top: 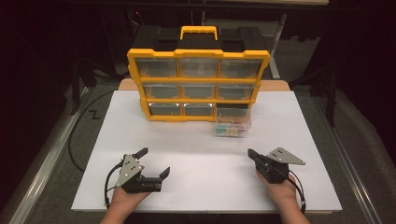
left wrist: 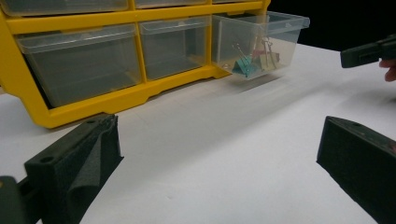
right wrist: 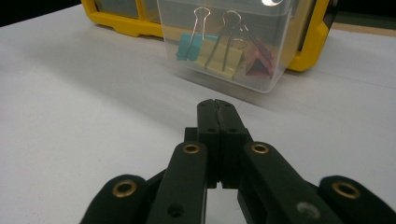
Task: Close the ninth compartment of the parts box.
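Observation:
A yellow organiser [top: 198,84] with clear drawers stands upright at the back of the white table [top: 205,158]. Its bottom right drawer [top: 233,122] is pulled out and holds coloured binder clips [right wrist: 219,53]. That drawer [left wrist: 254,44] also appears in the left gripper view, and as the drawer [right wrist: 224,42] straight ahead in the right gripper view. My left gripper [top: 155,162] rests near the front left, jaws wide apart, nothing between them. My right gripper [top: 251,153] lies at the front right, jaws pressed together and empty, pointing toward the drawer.
A black case with a yellow handle [top: 199,32] sits behind the organiser. The other drawers [left wrist: 79,63] are pushed in. The table's front edge [top: 205,211] is close to the person's hands. Dark floor and metal rails flank the table.

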Motion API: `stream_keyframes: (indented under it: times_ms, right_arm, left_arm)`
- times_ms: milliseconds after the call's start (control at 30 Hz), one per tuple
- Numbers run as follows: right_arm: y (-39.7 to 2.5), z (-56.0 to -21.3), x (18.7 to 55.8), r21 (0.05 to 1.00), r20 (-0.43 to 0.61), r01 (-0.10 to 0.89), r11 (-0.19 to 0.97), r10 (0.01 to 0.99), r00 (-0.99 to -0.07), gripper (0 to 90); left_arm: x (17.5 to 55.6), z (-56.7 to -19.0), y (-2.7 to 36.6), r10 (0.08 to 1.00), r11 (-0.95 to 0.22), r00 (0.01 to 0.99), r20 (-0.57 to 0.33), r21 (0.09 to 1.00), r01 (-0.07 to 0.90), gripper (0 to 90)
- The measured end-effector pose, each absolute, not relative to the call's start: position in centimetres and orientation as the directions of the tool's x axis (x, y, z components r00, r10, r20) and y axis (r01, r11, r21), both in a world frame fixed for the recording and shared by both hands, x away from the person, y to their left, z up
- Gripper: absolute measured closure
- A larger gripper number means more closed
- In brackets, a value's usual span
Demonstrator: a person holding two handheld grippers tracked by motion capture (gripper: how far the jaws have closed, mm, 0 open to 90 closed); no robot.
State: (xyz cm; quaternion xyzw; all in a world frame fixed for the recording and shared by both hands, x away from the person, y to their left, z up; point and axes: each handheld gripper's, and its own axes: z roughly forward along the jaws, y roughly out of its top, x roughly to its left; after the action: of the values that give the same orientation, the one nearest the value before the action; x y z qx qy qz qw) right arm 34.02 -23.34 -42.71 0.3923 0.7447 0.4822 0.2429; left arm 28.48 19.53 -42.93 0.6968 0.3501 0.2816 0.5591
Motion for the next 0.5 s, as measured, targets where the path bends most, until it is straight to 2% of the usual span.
stream_keyframes:
  times_ms: [500]
  right_arm:
    - [-22.7,-42.6,35.7,0.916,0.034,0.347,0.200,0.824,-0.565,90.0]
  left_arm:
    - [29.0,-43.0,19.2,0.790,-0.133,0.613,0.004,0.977,0.165,0.3]
